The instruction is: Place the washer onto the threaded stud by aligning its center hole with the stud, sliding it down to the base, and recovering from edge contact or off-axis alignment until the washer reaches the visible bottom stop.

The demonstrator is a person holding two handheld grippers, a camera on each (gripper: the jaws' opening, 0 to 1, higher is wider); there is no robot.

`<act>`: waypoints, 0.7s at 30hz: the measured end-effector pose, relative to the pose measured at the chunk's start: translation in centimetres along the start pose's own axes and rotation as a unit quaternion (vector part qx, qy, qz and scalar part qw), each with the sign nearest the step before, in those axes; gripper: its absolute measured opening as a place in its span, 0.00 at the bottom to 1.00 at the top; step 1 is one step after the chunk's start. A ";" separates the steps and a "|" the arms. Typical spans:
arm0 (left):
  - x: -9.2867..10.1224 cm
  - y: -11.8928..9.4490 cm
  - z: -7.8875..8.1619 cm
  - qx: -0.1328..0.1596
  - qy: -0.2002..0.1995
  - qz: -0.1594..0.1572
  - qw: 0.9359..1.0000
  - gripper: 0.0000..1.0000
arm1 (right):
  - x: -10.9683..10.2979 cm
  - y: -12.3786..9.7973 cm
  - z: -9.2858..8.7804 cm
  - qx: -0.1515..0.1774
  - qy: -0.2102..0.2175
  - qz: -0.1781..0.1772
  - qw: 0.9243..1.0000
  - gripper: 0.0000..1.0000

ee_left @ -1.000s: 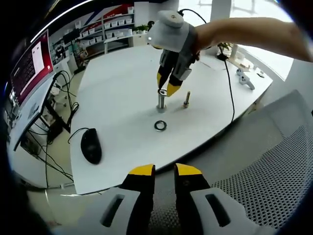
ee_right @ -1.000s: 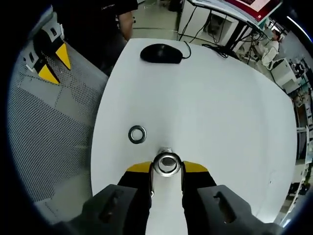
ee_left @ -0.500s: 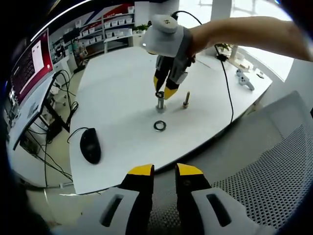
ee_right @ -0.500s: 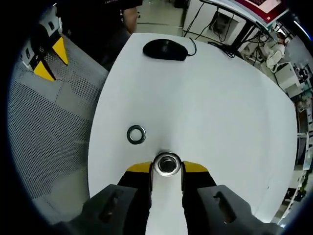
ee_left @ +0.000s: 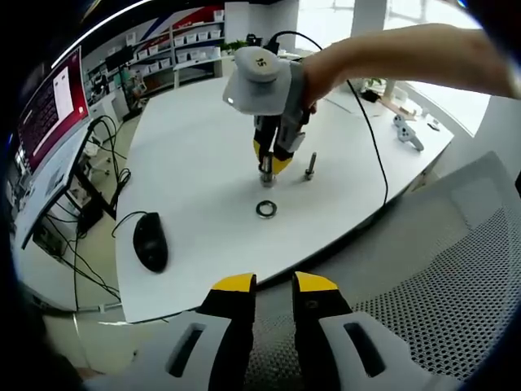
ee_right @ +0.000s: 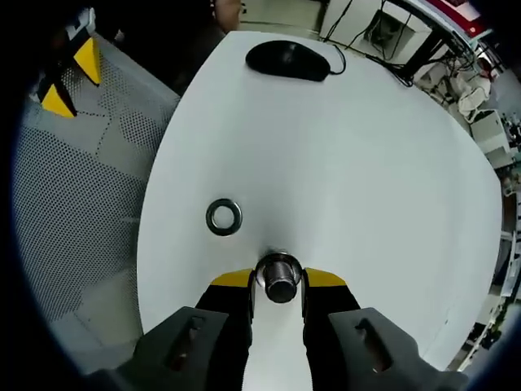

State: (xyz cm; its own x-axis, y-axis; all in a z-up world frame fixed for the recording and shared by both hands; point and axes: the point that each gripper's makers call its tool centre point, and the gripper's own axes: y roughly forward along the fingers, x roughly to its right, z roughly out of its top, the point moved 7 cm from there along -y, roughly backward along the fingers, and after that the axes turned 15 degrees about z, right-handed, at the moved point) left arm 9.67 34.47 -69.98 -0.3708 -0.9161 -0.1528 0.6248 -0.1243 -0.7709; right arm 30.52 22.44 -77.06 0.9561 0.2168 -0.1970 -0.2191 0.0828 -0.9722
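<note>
My right gripper (ee_right: 279,279) points down at the white table (ee_right: 342,179), shut on a steel washer (ee_right: 279,262). The grey top of the threaded stud (ee_right: 281,287) pokes up through the washer's hole between the yellow-tipped jaws. In the left gripper view the right gripper (ee_left: 271,167), held by a person's hand, sits low over the stud (ee_left: 266,173). A second washer (ee_left: 266,209) (ee_right: 224,217) lies flat on the table beside the stud. My left gripper (ee_left: 274,285) hangs off the table's edge, its jaws a little apart with nothing between them.
A black mouse (ee_left: 151,242) (ee_right: 289,59) lies near the table's edge. A small upright bolt (ee_left: 310,167) stands close beside the stud. A cable (ee_left: 378,138) crosses the table. A grey mesh chair (ee_left: 440,277) (ee_right: 73,204) stands below the table edge, where the left gripper (ee_right: 69,77) shows.
The right gripper has come down over the stud. The washer's hole showed empty above the stud before; now the stud top stands through it. The left gripper has stayed put.
</note>
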 end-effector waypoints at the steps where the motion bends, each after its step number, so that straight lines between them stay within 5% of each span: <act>1: 0.0 0.0 0.0 0.000 0.000 0.000 1.000 0.15 | 0.1 0.2 0.0 -0.002 0.000 0.002 1.000 0.23; 21: -0.2 0.1 -0.1 0.000 -0.002 0.001 1.000 0.16 | 0.5 1.6 -0.2 -0.008 0.011 0.015 1.000 0.23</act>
State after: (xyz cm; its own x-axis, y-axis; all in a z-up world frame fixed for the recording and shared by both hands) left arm 9.77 34.66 -70.07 -0.3678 -0.9175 -0.1516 0.6249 -0.1231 -0.7710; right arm 30.70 22.48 -78.78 0.9530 0.1979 -0.2292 -0.2452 0.0599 -0.9676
